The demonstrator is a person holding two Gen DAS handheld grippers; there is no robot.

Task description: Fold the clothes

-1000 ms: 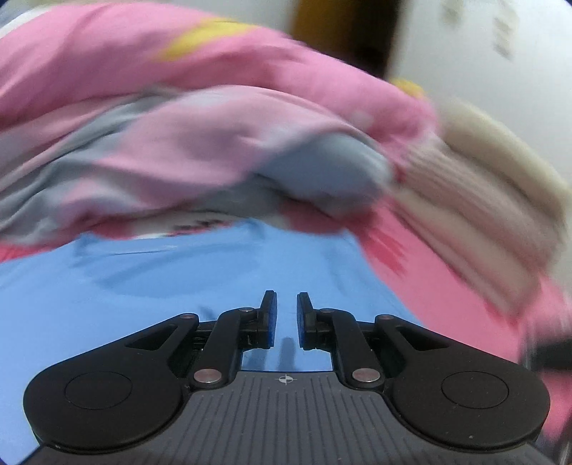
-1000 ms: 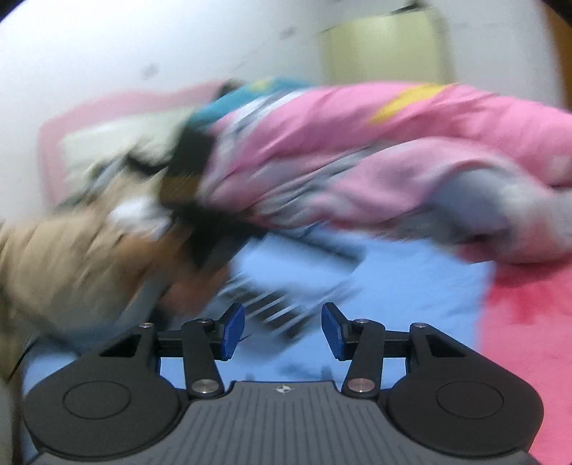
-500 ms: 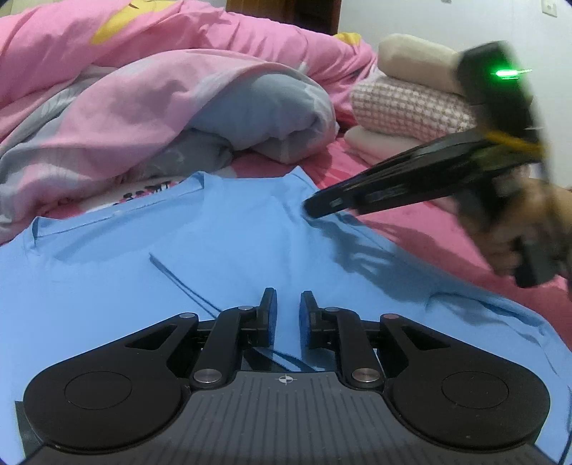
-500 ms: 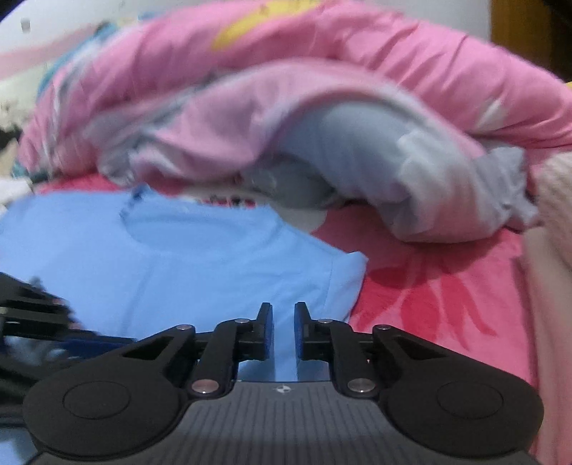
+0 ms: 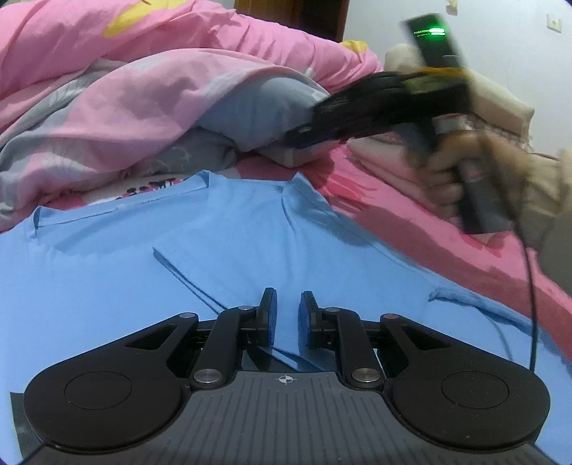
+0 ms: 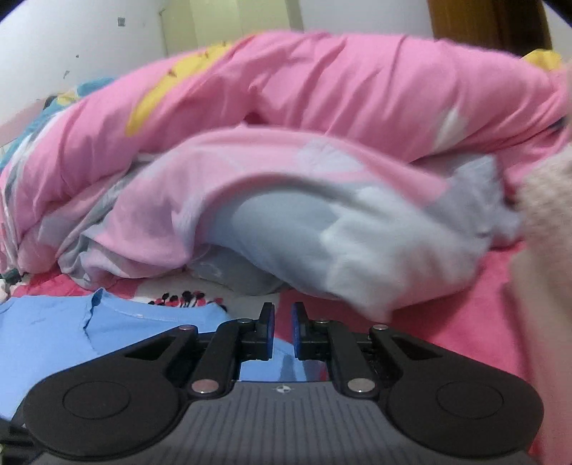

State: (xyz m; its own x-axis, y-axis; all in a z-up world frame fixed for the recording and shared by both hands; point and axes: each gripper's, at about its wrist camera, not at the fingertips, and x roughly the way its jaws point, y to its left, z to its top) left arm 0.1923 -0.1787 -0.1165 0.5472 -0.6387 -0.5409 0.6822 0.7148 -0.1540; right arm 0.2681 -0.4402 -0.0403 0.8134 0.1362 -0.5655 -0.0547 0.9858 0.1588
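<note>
The blue shirt (image 5: 214, 257) lies spread flat on the pink bedsheet (image 5: 411, 229), just in front of the pink-and-grey duvet (image 5: 150, 107). The left gripper (image 5: 288, 318) hovers low over the shirt, fingers slightly parted, gripping nothing. The right gripper (image 6: 282, 331), blurred, seems narrowly parted and empty above the shirt's far corner.

Black tongs (image 5: 288, 318) with blue pads (silver pivot screws), beige sleeve (image 5: 543, 196).

White walls (image 6: 89, 39), brown wooden door (image 6: 486, 25) — pink bedsheet (image 5: 411, 221), rumpled duvet (image 6: 321, 93)
</note>
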